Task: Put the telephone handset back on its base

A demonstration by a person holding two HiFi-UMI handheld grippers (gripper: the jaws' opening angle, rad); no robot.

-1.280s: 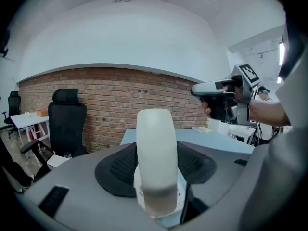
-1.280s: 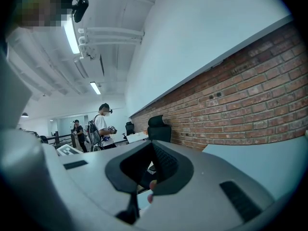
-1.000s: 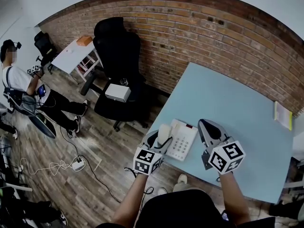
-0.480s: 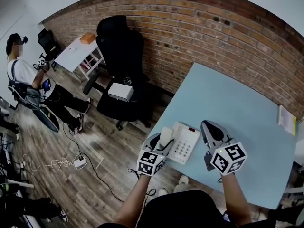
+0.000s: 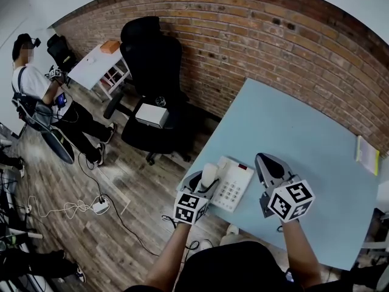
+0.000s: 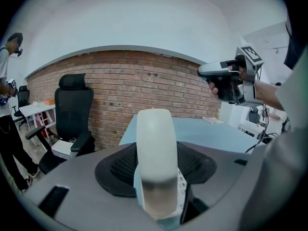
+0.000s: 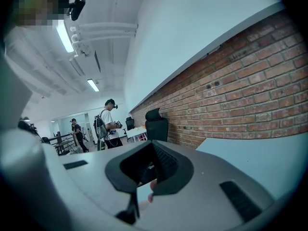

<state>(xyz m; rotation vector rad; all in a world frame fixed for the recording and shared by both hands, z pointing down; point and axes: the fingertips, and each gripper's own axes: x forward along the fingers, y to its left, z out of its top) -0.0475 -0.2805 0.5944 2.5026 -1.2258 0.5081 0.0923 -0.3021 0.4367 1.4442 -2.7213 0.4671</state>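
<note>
A white telephone handset (image 5: 208, 174) is gripped by my left gripper (image 5: 199, 190), shut on it, over the left side of the white telephone base (image 5: 234, 186). The base sits at the near left corner of the light blue table (image 5: 292, 126). In the left gripper view the handset (image 6: 155, 148) stands lengthwise between the jaws, with keypad buttons (image 6: 182, 183) just below and to its right. I cannot tell whether it touches the cradle. My right gripper (image 5: 268, 164) hovers shut and empty to the right of the base, and it also shows at the upper right of the left gripper view (image 6: 225, 77).
A black office chair (image 5: 152, 66) with a white box (image 5: 151, 117) on its seat stands left of the table, against the brick wall (image 5: 273, 35). A yellow pad (image 5: 364, 152) lies at the table's right edge. A person (image 5: 36, 96) stands far left; cables and a power strip (image 5: 100, 207) lie on the floor.
Both grippers and the handset have barely moved over the base. The head view has shifted a little, and the person at the far left has moved.
</note>
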